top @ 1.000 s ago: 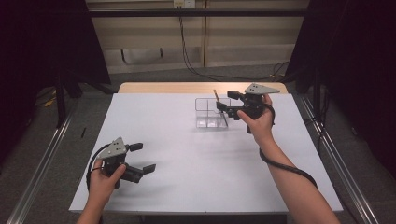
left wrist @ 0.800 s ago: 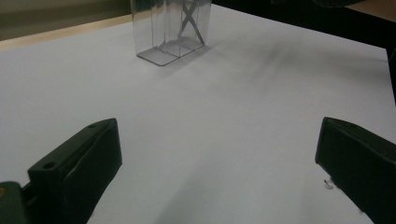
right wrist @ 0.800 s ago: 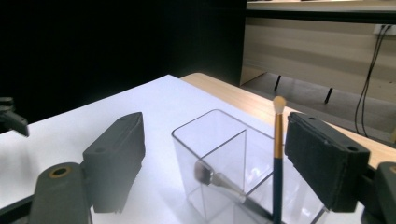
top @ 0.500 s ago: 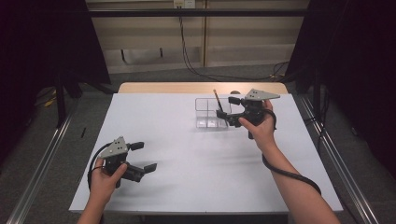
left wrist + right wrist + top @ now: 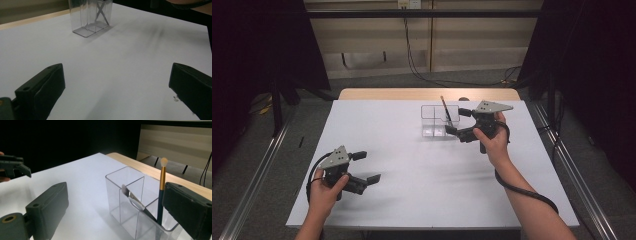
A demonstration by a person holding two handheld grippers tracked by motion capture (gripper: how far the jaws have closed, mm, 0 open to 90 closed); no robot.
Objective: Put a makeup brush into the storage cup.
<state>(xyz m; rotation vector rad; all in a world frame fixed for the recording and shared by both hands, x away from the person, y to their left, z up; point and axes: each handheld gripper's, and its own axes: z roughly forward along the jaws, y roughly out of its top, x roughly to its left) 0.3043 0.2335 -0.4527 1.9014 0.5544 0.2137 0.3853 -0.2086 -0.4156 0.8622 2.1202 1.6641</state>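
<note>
A clear plastic organizer (image 5: 434,122) with compartments stands at the far middle of the white table. Two brushes lean in it: one with a dark handle, gold ferrule and pale tip (image 5: 162,185), and a flat one with a silver ferrule (image 5: 132,196). In the left gripper view they look crossed inside the organizer (image 5: 87,17). My right gripper (image 5: 457,122) is open just to the right of the organizer, jaws pointing at it and holding nothing (image 5: 115,207). My left gripper (image 5: 366,167) is open over the near left of the table, with only bare tabletop between its jaws (image 5: 117,82).
The white table surface (image 5: 422,200) ends in a wooden strip (image 5: 387,94) at the far edge. A black cable (image 5: 522,187) trails from my right gripper along the forearm. Metal rails run along both sides of the table on the floor.
My right gripper has drawn back slightly from the organizer, toward the right and nearer side. The gold-ferruled brush stays leaning in the organizer. My left gripper has not moved.
</note>
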